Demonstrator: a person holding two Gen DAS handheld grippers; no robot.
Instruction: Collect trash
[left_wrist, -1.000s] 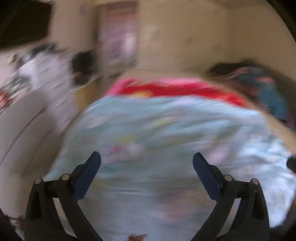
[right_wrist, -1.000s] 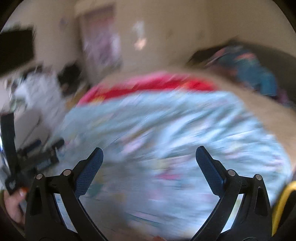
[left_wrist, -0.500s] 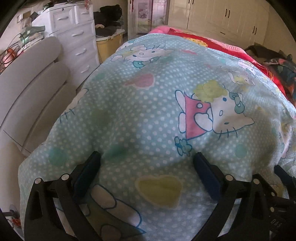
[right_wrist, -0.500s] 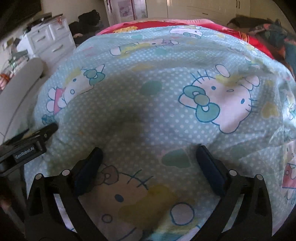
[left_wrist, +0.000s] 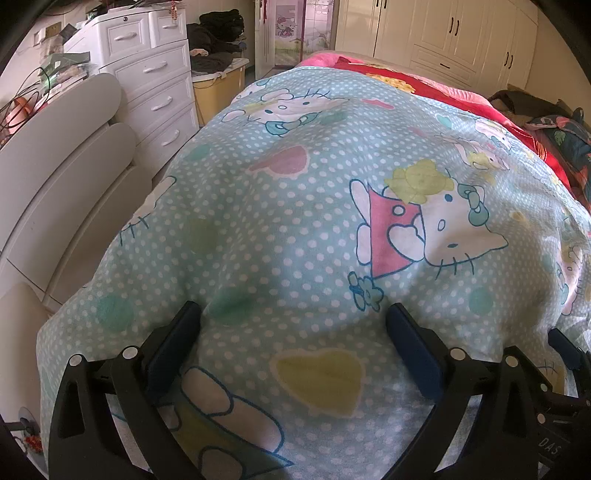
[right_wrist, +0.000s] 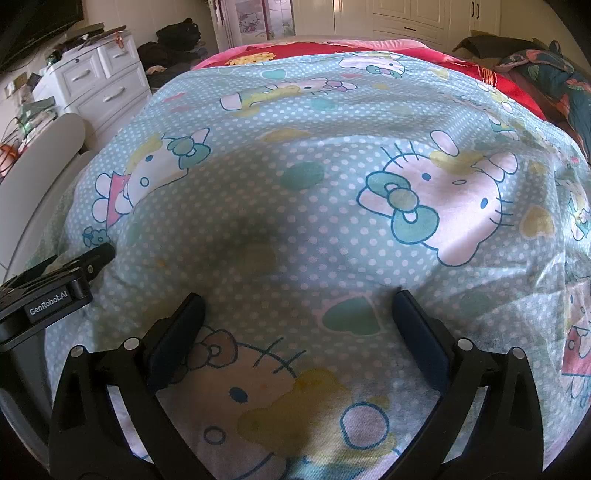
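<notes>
No trash shows in either view. A pale blue dotted quilt (left_wrist: 295, 221) with cartoon cat prints covers the bed and fills both views (right_wrist: 314, 155). My left gripper (left_wrist: 293, 314) rests low over the quilt, open, with nothing between its fingers. My right gripper (right_wrist: 297, 299) is likewise open and empty, close above the quilt. The left gripper's body (right_wrist: 48, 295) appears at the left edge of the right wrist view, and a dark fingertip (left_wrist: 565, 343) of the right gripper shows at the right edge of the left wrist view.
A red blanket (left_wrist: 424, 85) lies beyond the quilt. A white padded headboard (left_wrist: 55, 166) runs along the left. A white drawer chest (left_wrist: 155, 81), a yellow bin (left_wrist: 218, 88) with dark clothes, wardrobes (left_wrist: 461, 33) and dark bedding (right_wrist: 546, 74) stand behind.
Both grippers swung down from a blurred view of the room and settled close over the quilt. Since half a second ago, hardly anything has moved.
</notes>
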